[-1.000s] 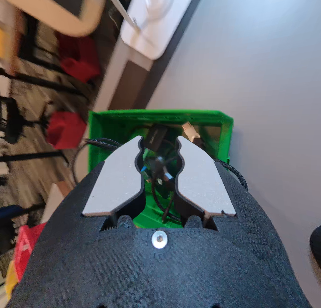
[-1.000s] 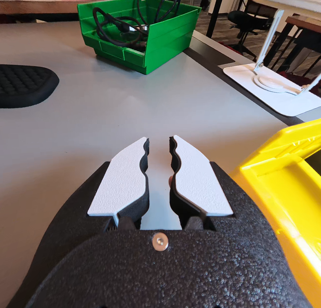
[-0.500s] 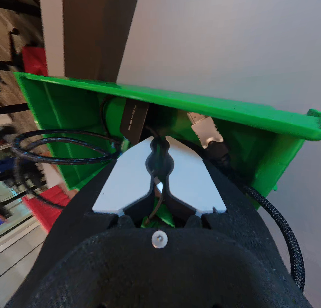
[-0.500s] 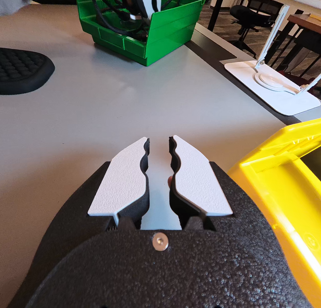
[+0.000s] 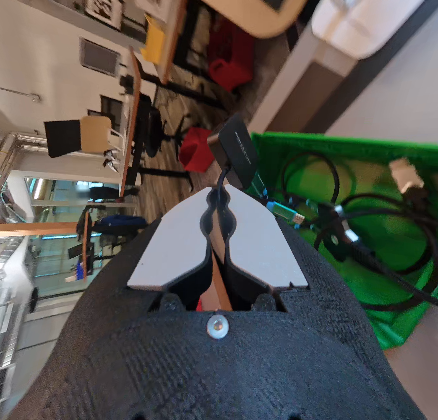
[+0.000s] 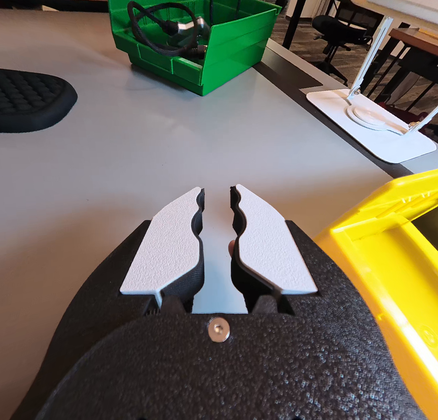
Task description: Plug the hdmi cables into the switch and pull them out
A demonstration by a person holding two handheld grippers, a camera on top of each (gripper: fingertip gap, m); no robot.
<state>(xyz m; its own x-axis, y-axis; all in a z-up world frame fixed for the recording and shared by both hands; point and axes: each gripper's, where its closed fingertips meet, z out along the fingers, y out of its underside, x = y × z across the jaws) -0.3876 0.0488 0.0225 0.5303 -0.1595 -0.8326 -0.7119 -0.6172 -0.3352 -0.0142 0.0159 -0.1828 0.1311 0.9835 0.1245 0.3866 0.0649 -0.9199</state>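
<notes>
Switch (image 5: 233, 151): hanging just beyond left gripper (image 5: 218, 191), whose fingers are clamping its thin black cord (image 5: 220, 183); above green bin (image 5: 379, 242)
Right gripper (image 6: 216, 190): fingers standing apart, gripping nothing, hovering over grey table (image 6: 166, 147)

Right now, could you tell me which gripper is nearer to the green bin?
Left. The left gripper is at the green bin, clamping the switch's cable; the right gripper hovers well short of it.

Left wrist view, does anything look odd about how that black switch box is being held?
Yes. The left gripper is shut on the thin cable of the black switch, not on its body, so the box hangs tilted off the fingertips, outside the green bin. The other cables lie tangled in the bin.
</notes>
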